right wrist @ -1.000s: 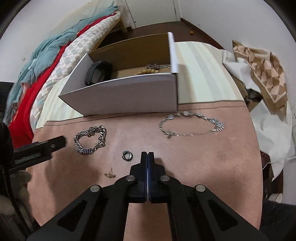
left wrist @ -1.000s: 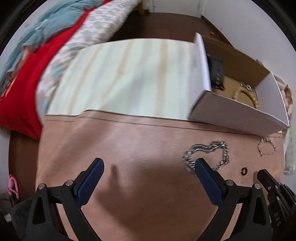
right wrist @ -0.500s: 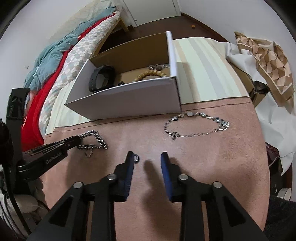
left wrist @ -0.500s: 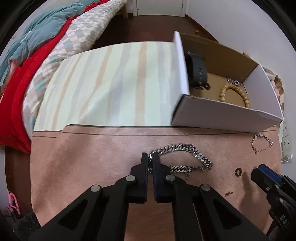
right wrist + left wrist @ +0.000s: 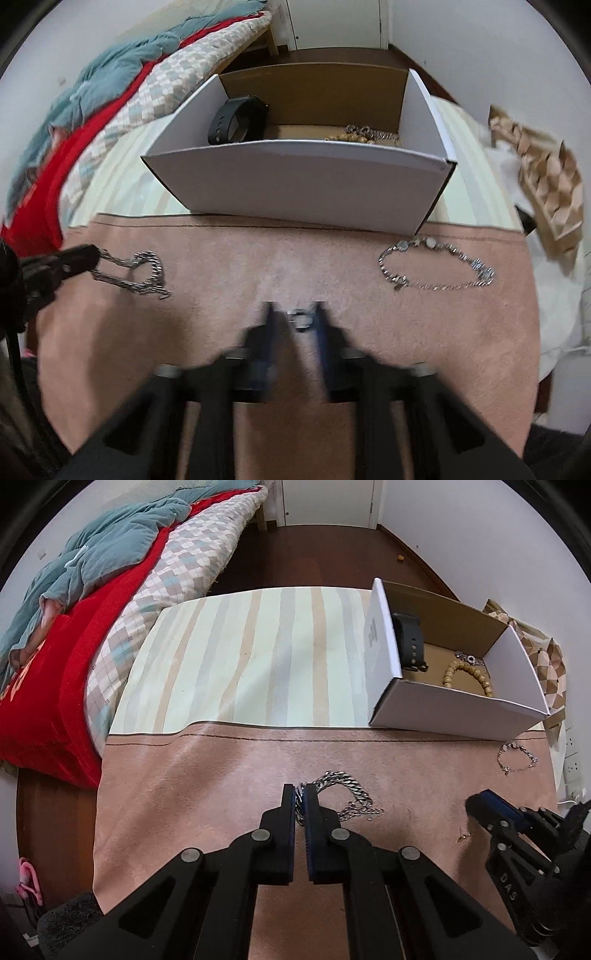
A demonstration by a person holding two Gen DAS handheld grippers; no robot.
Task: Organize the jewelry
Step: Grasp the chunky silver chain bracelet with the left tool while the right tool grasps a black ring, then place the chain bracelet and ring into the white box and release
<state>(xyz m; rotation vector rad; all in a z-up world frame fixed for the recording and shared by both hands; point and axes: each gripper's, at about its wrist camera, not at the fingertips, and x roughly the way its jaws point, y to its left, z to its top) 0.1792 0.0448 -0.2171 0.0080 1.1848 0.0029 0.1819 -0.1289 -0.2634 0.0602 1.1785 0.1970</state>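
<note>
My left gripper (image 5: 301,794) is shut on one end of a chunky silver chain bracelet (image 5: 347,790), which trails on the pink mat; it also shows in the right wrist view (image 5: 142,271). My right gripper (image 5: 295,314) is open and motion-blurred, its fingers on either side of a small silver ring (image 5: 300,317). A thin silver bracelet (image 5: 436,266) lies on the mat to the right. The white cardboard box (image 5: 295,184) behind holds a black watch (image 5: 236,120), a wooden bead bracelet (image 5: 469,674) and a silver chain (image 5: 373,131).
A tiny gold earring (image 5: 462,837) lies on the mat near the right gripper (image 5: 491,812). A striped cloth (image 5: 258,657) covers the table's far half. A bed with red and teal blankets (image 5: 74,590) is at the left. Patterned fabric (image 5: 546,177) is at the right.
My left gripper closed on the chunky chain and has lifted its end. My right gripper opened and moved forward around the small ring.
</note>
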